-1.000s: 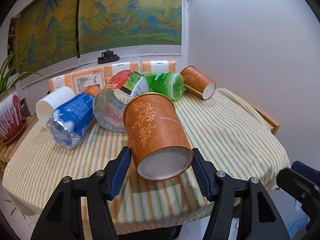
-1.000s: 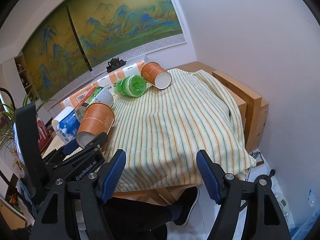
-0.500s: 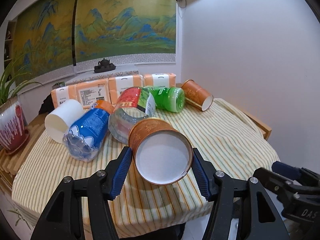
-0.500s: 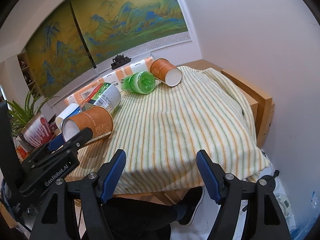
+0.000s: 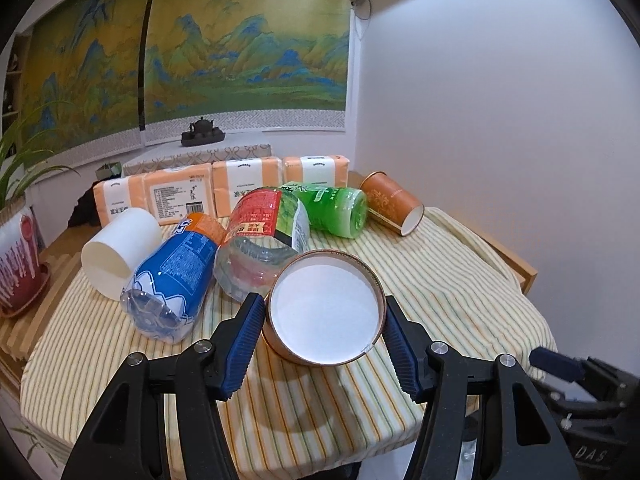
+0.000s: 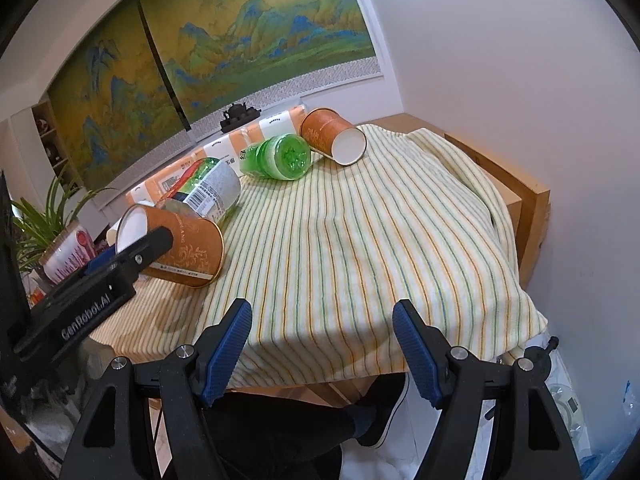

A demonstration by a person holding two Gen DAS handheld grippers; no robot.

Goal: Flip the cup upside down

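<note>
My left gripper (image 5: pixel 325 326) is shut on an orange paper cup with gold patterns (image 5: pixel 325 307). I see its white round end facing the left wrist camera. In the right wrist view the same cup (image 6: pixel 188 249) hangs tilted just above the striped tablecloth (image 6: pixel 360 248), one rim edge close to the cloth, with the left gripper's finger (image 6: pixel 132 256) across it. My right gripper (image 6: pixel 322 346) is open and empty, off the table's front edge.
A second orange cup (image 5: pixel 394 205) lies on its side at the back right. A green bottle (image 5: pixel 338 211), a red-labelled bottle (image 5: pixel 262 240), a blue bottle (image 5: pixel 172 280) and a white cup (image 5: pixel 120 250) lie behind. Tissue packs (image 5: pixel 224 188) line the back. A potted plant (image 5: pixel 18 264) stands left.
My left gripper has turned the orange cup further, so its white end now faces the left wrist camera squarely, and lowered it toward the cloth. The right gripper stayed open off the front edge.
</note>
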